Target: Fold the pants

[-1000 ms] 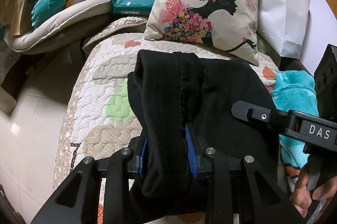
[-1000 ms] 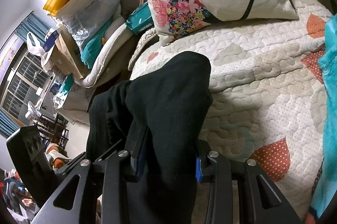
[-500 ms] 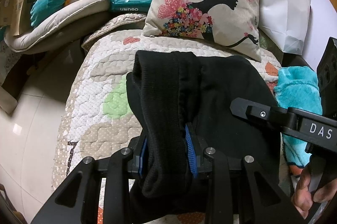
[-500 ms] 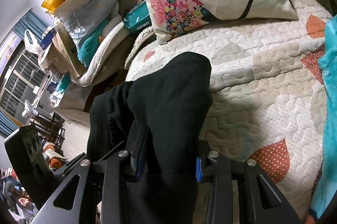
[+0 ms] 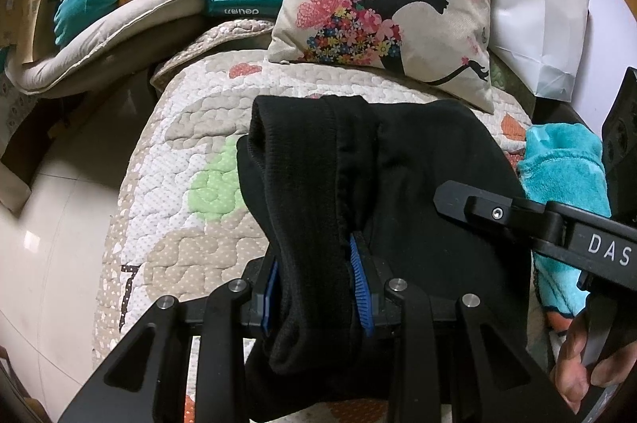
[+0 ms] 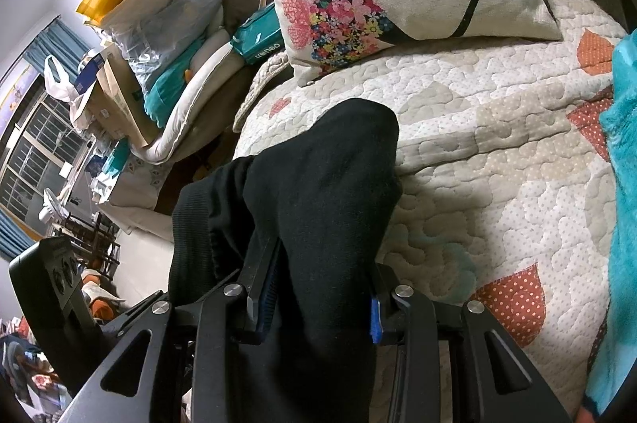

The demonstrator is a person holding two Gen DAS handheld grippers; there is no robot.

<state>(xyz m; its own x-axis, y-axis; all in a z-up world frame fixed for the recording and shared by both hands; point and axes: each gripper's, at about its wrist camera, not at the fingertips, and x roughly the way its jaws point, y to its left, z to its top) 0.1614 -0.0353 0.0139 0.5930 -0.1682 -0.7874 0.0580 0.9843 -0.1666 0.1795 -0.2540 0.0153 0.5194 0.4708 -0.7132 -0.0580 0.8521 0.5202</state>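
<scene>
- left wrist view: the left tool [image 5: 314, 287] is clenched on a ribbed band of the black knit pants [image 5: 430, 164], with cloth bunched between its blue pads [image 5: 357, 279].
- right wrist view: the right tool [image 6: 318, 299] likewise grips a thick fold of the same pants [image 6: 330, 184], its jaws closed on fabric.
- the pants are lifted over the quilted patchwork bed cover [image 5: 191, 152], stretched between both tools; the cloth's long axis seems to run left to right across the bed, and the free part hangs forward and down from the grips.
- judged from this, the coming move turns on laying the held edge forward toward the flower-print cushion [image 5: 382, 0], both tools being about equally near it.
- the right tool's body [image 5: 537, 220] crosses the left view and hides part of the pants beside the turquoise fleece cloth [image 5: 565, 160].
- legs, hems and how many layers are stacked cannot be made out; the black swallows all creases.
</scene>
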